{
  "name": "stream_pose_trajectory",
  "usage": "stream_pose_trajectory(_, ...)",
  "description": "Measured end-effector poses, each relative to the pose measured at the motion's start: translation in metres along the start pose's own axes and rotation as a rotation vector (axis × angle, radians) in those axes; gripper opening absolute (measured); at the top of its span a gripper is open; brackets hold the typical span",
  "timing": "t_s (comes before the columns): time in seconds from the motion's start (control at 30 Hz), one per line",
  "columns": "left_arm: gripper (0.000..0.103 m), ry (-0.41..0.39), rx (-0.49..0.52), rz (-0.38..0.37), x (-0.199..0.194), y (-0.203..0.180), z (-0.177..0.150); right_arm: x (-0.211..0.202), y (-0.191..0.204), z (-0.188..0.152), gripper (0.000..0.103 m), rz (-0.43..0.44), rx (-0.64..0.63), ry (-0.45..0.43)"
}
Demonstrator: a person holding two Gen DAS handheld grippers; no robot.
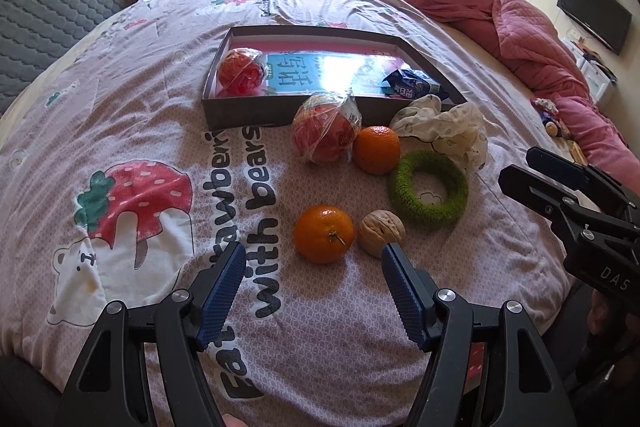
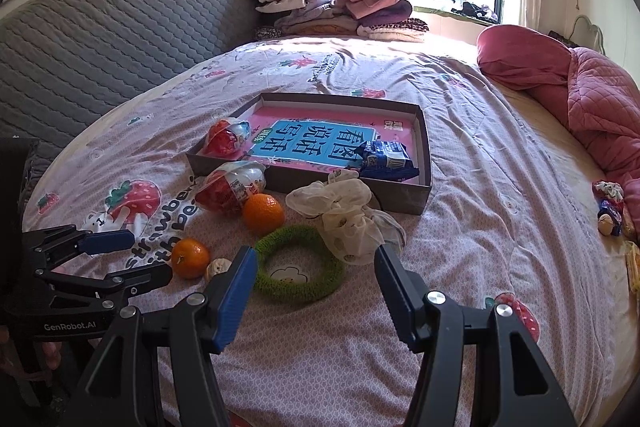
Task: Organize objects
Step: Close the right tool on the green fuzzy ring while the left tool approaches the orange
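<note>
Hovering wide-open and empty, left gripper and right gripper | risk: near orange rolling off into walnut, both just short of box

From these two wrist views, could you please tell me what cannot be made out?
- Book, left wrist view: glare washes out part of its cover.
- Walnut, right wrist view: partly hidden behind a finger of the right gripper.
- Small items, right wrist view: too small to identify.
</note>
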State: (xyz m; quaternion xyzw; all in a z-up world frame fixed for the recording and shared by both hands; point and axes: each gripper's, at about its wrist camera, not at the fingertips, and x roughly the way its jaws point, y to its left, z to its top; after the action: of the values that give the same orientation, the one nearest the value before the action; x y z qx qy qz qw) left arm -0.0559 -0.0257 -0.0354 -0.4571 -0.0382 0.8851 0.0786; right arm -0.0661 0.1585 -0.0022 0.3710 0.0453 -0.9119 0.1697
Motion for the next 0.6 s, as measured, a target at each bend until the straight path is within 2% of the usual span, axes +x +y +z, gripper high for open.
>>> stream_pose_trajectory(0.6, 0.072, 0.043, 0.010, 0.029, 0.016, 0.001, -0.005, 0.018, -0.001, -0.009, 0.060, 0.014, 0.027, 0.060)
